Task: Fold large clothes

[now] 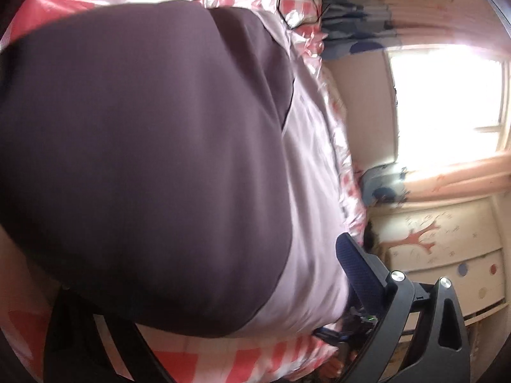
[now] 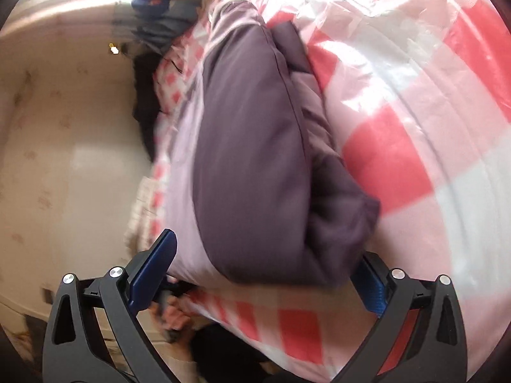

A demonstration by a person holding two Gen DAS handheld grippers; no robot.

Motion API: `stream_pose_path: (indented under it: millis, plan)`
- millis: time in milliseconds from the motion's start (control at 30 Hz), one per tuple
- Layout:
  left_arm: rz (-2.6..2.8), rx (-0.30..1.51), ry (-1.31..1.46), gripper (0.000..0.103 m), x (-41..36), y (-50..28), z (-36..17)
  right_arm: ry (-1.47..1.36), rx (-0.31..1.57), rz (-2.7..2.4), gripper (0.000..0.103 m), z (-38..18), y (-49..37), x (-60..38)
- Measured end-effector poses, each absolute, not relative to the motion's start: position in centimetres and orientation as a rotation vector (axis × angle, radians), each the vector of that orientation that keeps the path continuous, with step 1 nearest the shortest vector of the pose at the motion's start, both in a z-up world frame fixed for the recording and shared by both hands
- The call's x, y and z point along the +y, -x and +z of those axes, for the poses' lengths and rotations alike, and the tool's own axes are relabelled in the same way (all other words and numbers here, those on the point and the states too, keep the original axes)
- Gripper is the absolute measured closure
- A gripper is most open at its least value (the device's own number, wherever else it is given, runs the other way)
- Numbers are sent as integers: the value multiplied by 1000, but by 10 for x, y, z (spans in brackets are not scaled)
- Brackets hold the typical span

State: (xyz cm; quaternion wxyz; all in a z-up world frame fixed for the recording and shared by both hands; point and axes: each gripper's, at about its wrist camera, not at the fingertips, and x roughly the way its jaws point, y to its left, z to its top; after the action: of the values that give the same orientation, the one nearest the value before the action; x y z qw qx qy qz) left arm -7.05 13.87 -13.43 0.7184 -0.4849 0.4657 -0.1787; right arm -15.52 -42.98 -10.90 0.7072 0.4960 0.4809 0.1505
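Observation:
A large garment, dark purple-grey [image 1: 153, 159] with pale lilac panels [image 1: 306, 223], lies folded over on a bed. In the left wrist view it fills most of the frame. My left gripper [image 1: 204, 274] is open. Its right finger [image 1: 361, 274] rests beside the lilac edge, while the left finger is hidden under the dark cloth. In the right wrist view the garment [image 2: 255, 159] forms a long folded bundle, and its near end sits between the spread fingers of my open right gripper [image 2: 265, 271]. Nothing is pinched.
The bed [image 2: 415, 127] has a red-and-white checked cover under shiny plastic. A black cable [image 1: 300, 6] and a blue clothes pile [image 1: 351, 22] lie at its far end. A bright window [image 1: 447, 105] and a painted dresser [image 1: 447, 255] stand alongside. A hand [image 2: 179, 316] shows below the bed edge.

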Motion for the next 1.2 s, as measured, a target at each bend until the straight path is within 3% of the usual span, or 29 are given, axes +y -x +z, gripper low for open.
stream_pose_path:
  millis: [100, 200, 600, 667, 700, 833, 933, 1000, 1100, 1200]
  plan:
    - [-399, 1011, 1094, 8, 139, 72, -134, -1132, 1028, 371, 6, -106, 148, -434]
    - [-383, 1027, 1067, 8, 132, 72, -135, -1076, 1132, 302, 7, -123, 137, -439]
    - [-358, 1020, 1059, 8, 126, 77, -133, -1136, 1178, 308, 6, -140, 129, -442]
    - [-348, 1017, 1042, 18, 125, 78, -132, -1105, 1135, 313, 12, -132, 127, -446]
    - [-335, 1025, 1025, 29, 125, 79, -132, -1079, 1117, 318, 16, -126, 126, -443]
    - [-353, 983, 985, 53, 121, 83, -120, -990, 1056, 332, 40, -98, 130, -431]
    - [-407, 929, 935, 61, 110, 95, -100, -952, 990, 370, 51, -67, 143, -426]
    - [-456, 913, 913, 64, 106, 107, -89, -923, 949, 407, 52, -45, 161, -420]
    - [-507, 906, 872, 64, 106, 141, -73, -873, 936, 448, 52, -27, 200, -415]
    - [-467, 982, 911, 56, 114, 158, -90, -845, 1090, 393, 41, -59, 230, -421]
